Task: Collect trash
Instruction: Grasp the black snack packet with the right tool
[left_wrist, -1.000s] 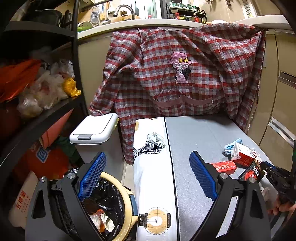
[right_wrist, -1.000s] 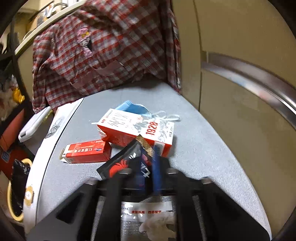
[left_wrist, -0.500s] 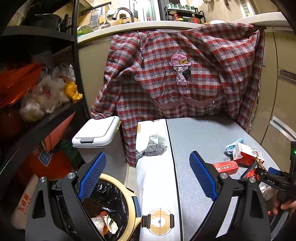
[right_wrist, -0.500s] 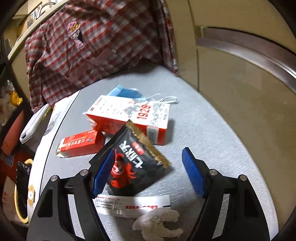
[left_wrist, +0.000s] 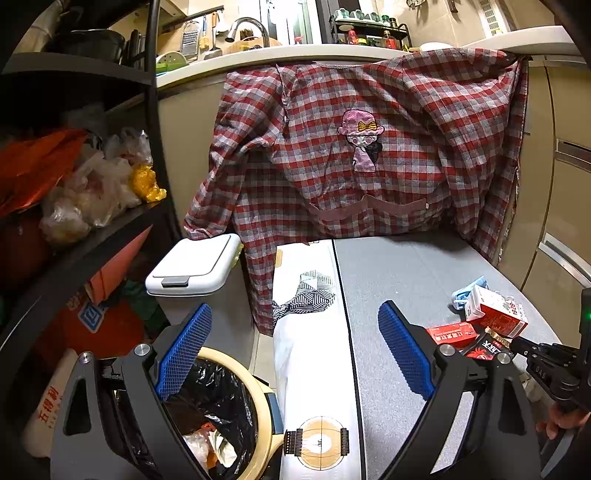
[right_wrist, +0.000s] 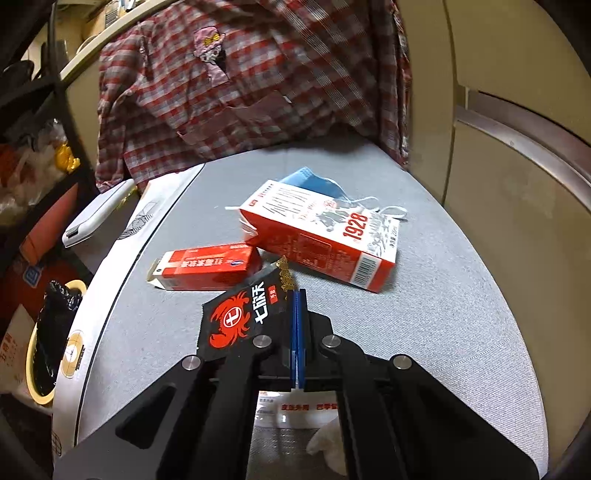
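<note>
The right claw (right_wrist: 297, 299) has snapped closed, pinching the black crab packet (right_wrist: 242, 314); left claw (left_wrist: 295, 354) gapes empty.

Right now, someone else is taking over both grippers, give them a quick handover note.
Right gripper: shut on the black snack packet, above the grey table.
Left gripper: open, holding nothing, above the lined trash bin.
On the table: milk carton, small red box, blue face mask, a clear wrapper and a crumpled tissue near you.
Done: packet gripped; the bin already holds trash.
Left: bin the packet, then the others.
</note>
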